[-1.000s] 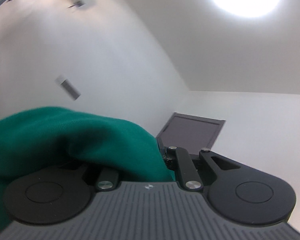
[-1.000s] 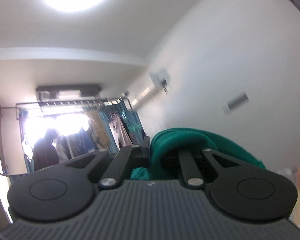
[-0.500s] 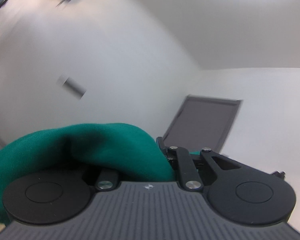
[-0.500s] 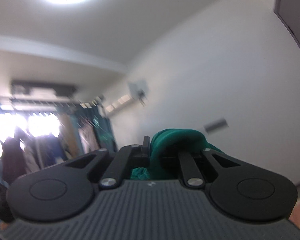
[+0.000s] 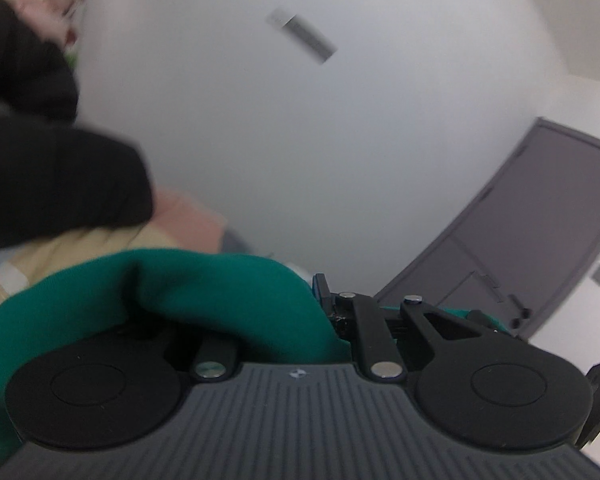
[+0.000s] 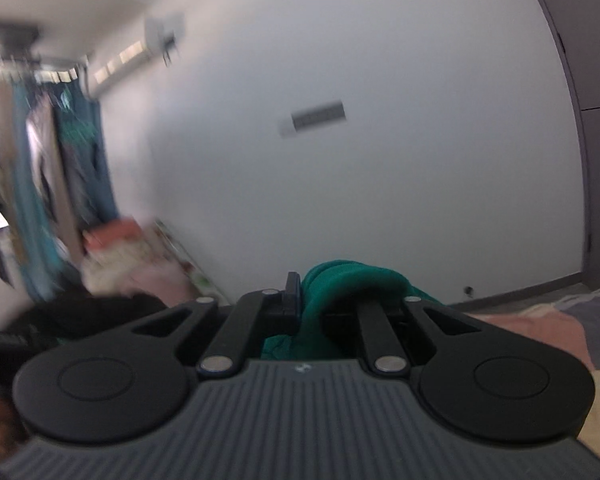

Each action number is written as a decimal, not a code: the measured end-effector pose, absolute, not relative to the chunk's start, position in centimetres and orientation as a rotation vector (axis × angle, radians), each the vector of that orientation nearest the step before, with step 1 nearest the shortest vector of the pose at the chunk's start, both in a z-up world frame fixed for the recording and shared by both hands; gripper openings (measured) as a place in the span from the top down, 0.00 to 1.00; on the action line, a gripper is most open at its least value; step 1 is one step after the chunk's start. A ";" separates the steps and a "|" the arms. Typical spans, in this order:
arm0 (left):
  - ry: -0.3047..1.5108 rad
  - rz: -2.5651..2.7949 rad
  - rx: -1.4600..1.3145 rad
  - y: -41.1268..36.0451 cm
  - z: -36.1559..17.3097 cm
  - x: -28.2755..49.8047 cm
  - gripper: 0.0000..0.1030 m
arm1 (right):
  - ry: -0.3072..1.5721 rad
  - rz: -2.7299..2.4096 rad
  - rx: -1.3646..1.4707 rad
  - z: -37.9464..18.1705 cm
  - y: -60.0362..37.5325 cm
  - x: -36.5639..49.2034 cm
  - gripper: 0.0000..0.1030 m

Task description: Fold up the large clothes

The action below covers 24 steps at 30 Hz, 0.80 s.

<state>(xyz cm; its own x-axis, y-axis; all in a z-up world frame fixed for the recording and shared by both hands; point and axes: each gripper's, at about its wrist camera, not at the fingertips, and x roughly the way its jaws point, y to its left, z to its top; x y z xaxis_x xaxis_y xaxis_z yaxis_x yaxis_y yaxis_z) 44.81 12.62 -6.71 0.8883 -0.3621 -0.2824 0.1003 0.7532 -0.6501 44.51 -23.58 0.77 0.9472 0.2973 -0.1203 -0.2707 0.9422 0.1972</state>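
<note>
A green garment (image 5: 204,292) bulges over the front of my left gripper (image 5: 320,300), which is shut on a fold of it; the cloth hides the fingertips. In the right wrist view the same green garment (image 6: 352,280) is bunched between the fingers of my right gripper (image 6: 300,296), shut on it. Both grippers point a little below level toward a white wall.
A person's black sleeve (image 5: 48,168) crosses the left of the left wrist view. A pink and beige patchwork bedcover (image 6: 540,320) lies below. A grey door (image 5: 520,224) stands at right. Hanging clothes (image 6: 32,184) and a pile of soft things (image 6: 120,256) sit at the left.
Both views have swung down from the ceiling and its light to the wall, the bed and the door. Both grippers have kept hold of the green garment.
</note>
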 end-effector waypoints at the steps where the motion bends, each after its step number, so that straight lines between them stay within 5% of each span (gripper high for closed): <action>1: 0.438 -0.256 -0.665 12.9 -8.5 46.8 0.84 | 0.163 0.277 0.156 -1.0 -22.9 46.2 0.90; 9: 0.622 -0.212 -0.529 12.7 -18.6 55.4 0.80 | 0.420 0.214 0.141 -13.5 -20.9 55.7 0.89; 17: 0.643 -0.201 -0.519 12.7 -19.4 56.4 0.74 | 0.544 0.190 0.115 -15.7 -19.3 57.4 0.86; 19: 0.642 -0.210 -0.520 12.5 -18.5 55.5 0.52 | 0.529 0.187 0.105 -15.0 -19.3 56.8 0.84; 21: 0.640 -0.241 -0.545 12.3 -17.1 53.7 0.31 | 0.518 0.181 0.099 -14.1 -20.2 55.4 0.73; 23: 0.623 -0.244 -0.537 12.2 -15.8 52.6 0.31 | 0.509 0.190 0.098 -13.2 -19.7 54.5 0.44; 24: 0.614 -0.234 -0.524 12.2 -15.1 51.8 0.31 | 0.495 0.207 0.106 -12.6 -19.5 53.6 0.39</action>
